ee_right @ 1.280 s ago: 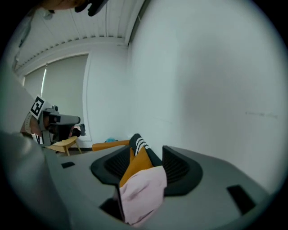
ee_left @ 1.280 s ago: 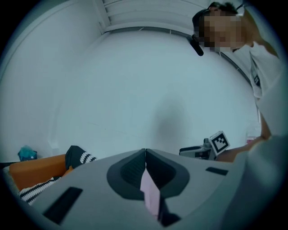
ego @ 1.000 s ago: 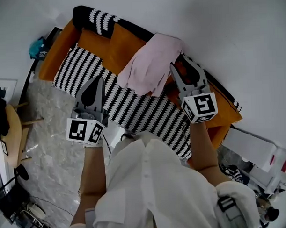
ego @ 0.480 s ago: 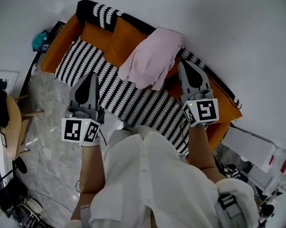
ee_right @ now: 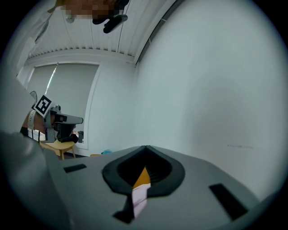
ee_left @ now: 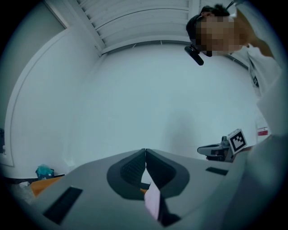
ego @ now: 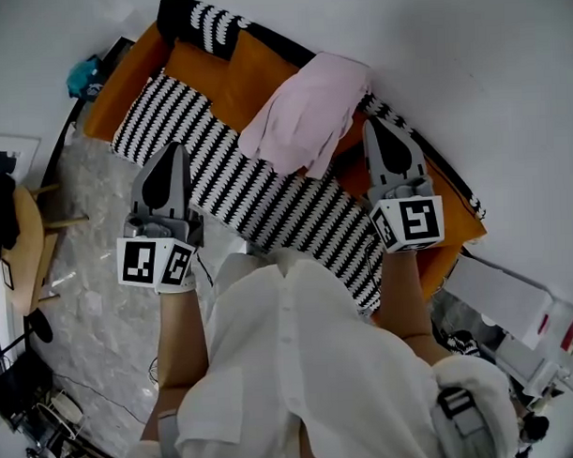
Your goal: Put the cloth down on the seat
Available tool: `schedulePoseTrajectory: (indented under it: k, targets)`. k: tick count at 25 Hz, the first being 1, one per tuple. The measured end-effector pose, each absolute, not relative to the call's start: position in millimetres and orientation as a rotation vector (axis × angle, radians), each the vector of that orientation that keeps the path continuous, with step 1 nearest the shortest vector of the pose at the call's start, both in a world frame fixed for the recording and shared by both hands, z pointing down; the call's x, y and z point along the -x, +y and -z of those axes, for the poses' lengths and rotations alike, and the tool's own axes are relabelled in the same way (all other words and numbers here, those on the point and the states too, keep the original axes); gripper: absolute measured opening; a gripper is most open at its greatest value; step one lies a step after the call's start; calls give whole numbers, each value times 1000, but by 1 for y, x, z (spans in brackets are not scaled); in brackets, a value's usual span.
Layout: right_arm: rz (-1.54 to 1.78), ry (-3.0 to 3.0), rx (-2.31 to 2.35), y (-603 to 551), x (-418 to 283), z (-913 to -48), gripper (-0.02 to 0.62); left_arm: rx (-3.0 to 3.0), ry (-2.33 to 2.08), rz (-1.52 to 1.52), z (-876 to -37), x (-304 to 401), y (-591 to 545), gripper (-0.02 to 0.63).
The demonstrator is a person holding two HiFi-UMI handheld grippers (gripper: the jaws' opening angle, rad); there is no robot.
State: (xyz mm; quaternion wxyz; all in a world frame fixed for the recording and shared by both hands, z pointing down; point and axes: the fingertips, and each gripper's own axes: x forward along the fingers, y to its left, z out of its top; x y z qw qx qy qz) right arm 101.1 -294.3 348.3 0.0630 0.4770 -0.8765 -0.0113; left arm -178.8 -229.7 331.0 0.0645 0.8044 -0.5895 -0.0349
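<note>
A pale pink cloth (ego: 306, 115) lies spread over the orange sofa (ego: 220, 85), draped from the backrest down onto the black-and-white striped seat cover (ego: 257, 201). My right gripper (ego: 379, 126) hangs just right of the cloth, shut and empty, not touching it. Over the left part of the striped seat, my left gripper (ego: 171, 150) is also shut with nothing in it. In the left gripper view the jaws (ee_left: 145, 151) meet at the tips, and a sliver of pink shows below them. The right gripper view shows shut jaws (ee_right: 146, 147) against a white wall.
A striped cushion (ego: 204, 24) sits at the sofa's far end, with a teal object (ego: 82, 76) beside the armrest. A wooden stool (ego: 25, 261) stands on the marble floor (ego: 92, 305) at the left. Clutter (ego: 516, 347) lies at the right.
The right gripper's jaws, open beside the cloth a second ago, have closed and drawn slightly away from it. The left gripper has drifted a little toward the lower left. The cloth stays put.
</note>
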Motion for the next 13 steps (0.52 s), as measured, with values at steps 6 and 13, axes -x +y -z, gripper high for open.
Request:
schedulePoseTrajectory:
  k: [6,13]
  targets:
    - [15,-2639,-1445,-301,-104,-354,8,-2426,-1776,94,-335,178,-230,17]
    - [12,-2620,-1444,-310,-102,-361,8,-2405,-1786,88,-341,189,-234,17]
